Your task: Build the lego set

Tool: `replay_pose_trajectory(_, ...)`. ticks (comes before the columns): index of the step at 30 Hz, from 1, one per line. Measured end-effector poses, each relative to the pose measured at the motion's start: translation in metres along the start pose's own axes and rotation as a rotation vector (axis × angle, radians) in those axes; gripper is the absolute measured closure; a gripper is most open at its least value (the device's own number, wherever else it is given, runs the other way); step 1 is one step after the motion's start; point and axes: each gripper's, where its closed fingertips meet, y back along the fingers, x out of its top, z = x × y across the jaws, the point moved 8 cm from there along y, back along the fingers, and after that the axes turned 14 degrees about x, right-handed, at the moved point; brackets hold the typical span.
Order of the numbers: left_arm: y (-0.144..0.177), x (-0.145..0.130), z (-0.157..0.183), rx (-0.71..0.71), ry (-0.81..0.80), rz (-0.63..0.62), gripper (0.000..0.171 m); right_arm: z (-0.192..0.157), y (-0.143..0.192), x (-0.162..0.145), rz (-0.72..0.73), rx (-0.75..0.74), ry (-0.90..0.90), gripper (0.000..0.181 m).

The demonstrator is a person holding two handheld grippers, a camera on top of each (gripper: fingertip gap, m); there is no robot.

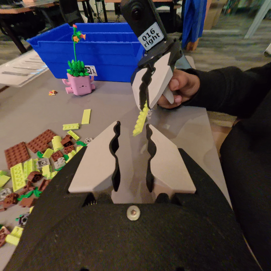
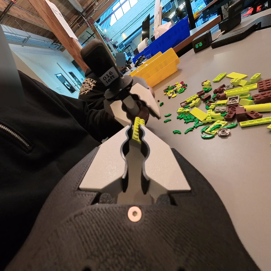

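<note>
Lime plate [image 1: 140, 119] pinched endwise in your right claw [image 1: 144, 107]; left claw [image 1: 133, 126] gapes empty. A sideways nudge could lever it loose.

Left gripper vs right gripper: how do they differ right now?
1. The left gripper is open with nothing between its fingers; the right gripper is shut on a long lime studded plate.
2. The left gripper lies low over the grey table, pointing forward; the right gripper comes down steeply from above, so the plate hangs tilted with its free end between the left gripper's fingertips.
Shared: both have grey fingers with wavy black pads on black bodies.
</note>
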Motion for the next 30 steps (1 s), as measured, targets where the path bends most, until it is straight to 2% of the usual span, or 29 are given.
replay_pose_trajectory(7, 0.001, -0.001, -0.008, -0.076, 0.141, 0.015, 0.135, -0.001, 0.001, 0.001, 0.010, -0.006, 0.015, 0.177)
replay_pose_trajectory(10, -0.001, -0.004, -0.005, -0.092, 0.132, -0.005, 0.139, -0.001, 0.001, 0.001, 0.015, -0.004, 0.015, 0.177)
replay_pose_trajectory(15, -0.002, -0.006, -0.003, -0.082, 0.101, -0.025, 0.156, 0.000, 0.002, 0.002, 0.020, -0.024, 0.020, 0.177)
replay_pose_trajectory(18, -0.003, -0.007, -0.007, -0.068, 0.119, -0.037, 0.150, -0.001, 0.003, 0.003, -0.001, -0.086, 0.069, 0.177)
replay_pose_trajectory(21, -0.004, -0.011, -0.013, -0.044, 0.150, -0.064, 0.139, 0.001, 0.002, 0.002, -0.054, -0.195, 0.117, 0.177)
replay_pose_trajectory(30, -0.009, -0.016, -0.017, -0.013, 0.163, -0.123, 0.132, 0.015, -0.014, -0.016, -0.353, -0.455, 0.165, 0.177)
